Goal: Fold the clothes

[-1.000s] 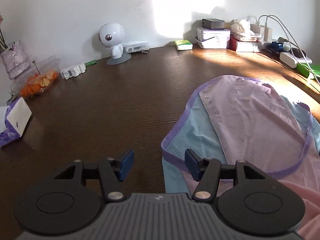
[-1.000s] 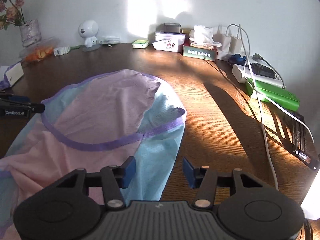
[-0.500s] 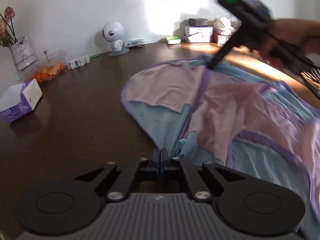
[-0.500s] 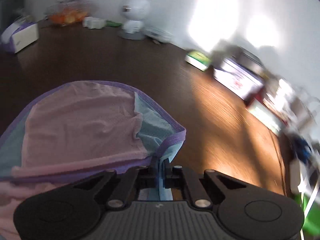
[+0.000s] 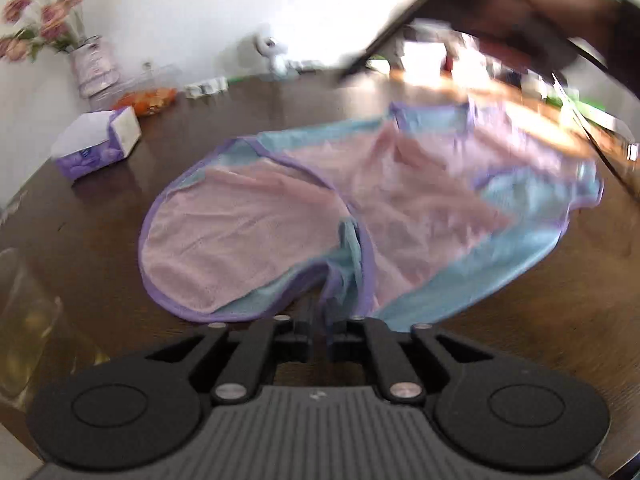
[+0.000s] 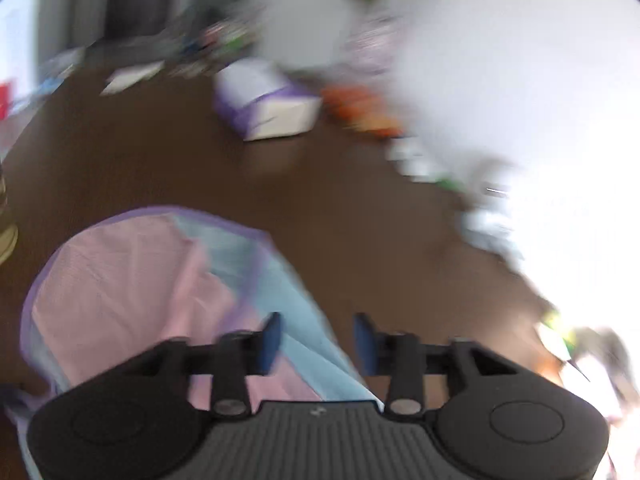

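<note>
Dark brown wood forms the tabletop (image 5: 100, 240), backed by a white wall along its far edge. At the far left corner, pink flowers stand in a pale vase (image 5: 94, 66). Just in front sits a white and purple tissue box (image 5: 98, 142); its print is too blurred to read. Beside it along the far edge lie a clear pack of orange snacks (image 5: 150, 100) and a small white robot figure (image 5: 274, 54).

Spread across the middle of the tabletop is the garment (image 5: 360, 200), a pink and light blue mesh piece with purple trim, 1 pink flap folded over on its left side. The left gripper (image 5: 320, 338) has its fingers pressed narrow on a bunched purple-edged fold at the garment's near edge. At the far right edge, boxes and cables blur in bright sunlight.

The right gripper (image 6: 316, 340) hangs over the garment's blue edge with its 2 blue pads (image 6: 270, 340) set wide apart, gripping nothing. No writing is legible in either view.
</note>
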Demonstrator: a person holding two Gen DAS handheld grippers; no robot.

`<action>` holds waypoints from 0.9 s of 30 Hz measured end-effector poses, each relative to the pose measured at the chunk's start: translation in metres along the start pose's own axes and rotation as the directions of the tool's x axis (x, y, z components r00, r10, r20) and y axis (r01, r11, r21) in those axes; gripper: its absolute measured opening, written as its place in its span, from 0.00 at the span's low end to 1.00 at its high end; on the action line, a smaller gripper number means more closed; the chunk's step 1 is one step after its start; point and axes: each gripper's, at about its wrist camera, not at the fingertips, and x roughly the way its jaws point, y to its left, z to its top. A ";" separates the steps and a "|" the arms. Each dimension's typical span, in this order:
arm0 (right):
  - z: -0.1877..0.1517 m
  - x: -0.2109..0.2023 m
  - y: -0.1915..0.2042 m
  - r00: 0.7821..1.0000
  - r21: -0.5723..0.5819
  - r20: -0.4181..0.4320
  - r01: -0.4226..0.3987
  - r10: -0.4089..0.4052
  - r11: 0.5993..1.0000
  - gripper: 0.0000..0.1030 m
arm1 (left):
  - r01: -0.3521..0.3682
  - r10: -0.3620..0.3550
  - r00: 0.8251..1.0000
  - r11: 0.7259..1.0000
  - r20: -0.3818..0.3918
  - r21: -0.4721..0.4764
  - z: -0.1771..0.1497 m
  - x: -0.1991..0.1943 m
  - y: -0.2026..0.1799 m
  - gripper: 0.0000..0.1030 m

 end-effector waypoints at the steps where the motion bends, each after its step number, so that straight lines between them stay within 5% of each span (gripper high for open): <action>1: -0.018 -0.023 -0.013 0.999 0.060 0.008 0.045 -0.046 0.997 0.48 | 0.024 -0.024 0.999 1.000 0.029 -0.012 0.002 -0.004 0.002 0.43; 2: -0.040 -0.037 -0.023 0.996 0.128 -0.021 0.093 -0.092 0.987 0.48 | 0.043 -0.042 0.998 0.999 0.056 -0.021 0.005 -0.006 0.003 0.65; 3: -0.065 -0.046 -0.030 0.989 0.198 -0.071 0.145 -0.133 0.969 0.48 | 0.040 -0.039 0.997 0.999 0.067 -0.022 0.009 -0.001 0.003 0.67; 7: -0.157 -0.073 -0.046 0.949 0.452 -0.239 0.295 -0.204 0.842 0.43 | -0.009 0.009 1.000 0.999 -0.004 -0.035 0.019 0.031 0.004 0.57; 10: -0.196 -0.083 -0.029 0.959 0.570 -0.225 0.272 -0.171 0.775 0.23 | 0.022 -0.028 0.999 0.993 -0.045 -0.120 0.018 0.041 0.019 0.49; 16: -0.217 -0.109 0.018 0.927 0.610 -0.236 0.375 -0.292 0.698 0.20 | -0.045 0.034 0.997 0.984 -0.066 -0.172 0.005 0.038 0.043 0.50; 18: -0.228 -0.123 0.023 0.917 0.626 -0.249 0.398 -0.312 0.671 0.20 | -0.069 0.059 0.996 0.985 -0.071 -0.161 0.001 0.036 0.049 0.60; 21: -0.244 -0.138 0.026 0.909 0.646 -0.265 0.415 -0.322 0.641 0.20 | -0.071 0.061 0.996 0.986 -0.070 -0.148 -0.001 0.035 0.054 0.61; 25: -0.246 -0.150 0.037 0.898 0.629 -0.259 0.436 -0.354 0.644 0.24 | -0.047 0.041 0.998 0.991 -0.045 -0.124 0.004 0.019 0.047 0.62; 27: -0.236 -0.161 0.050 0.906 0.613 -0.203 0.414 -0.373 0.672 0.27 | -0.018 0.018 1.000 0.994 -0.001 -0.107 0.008 0.009 0.039 0.73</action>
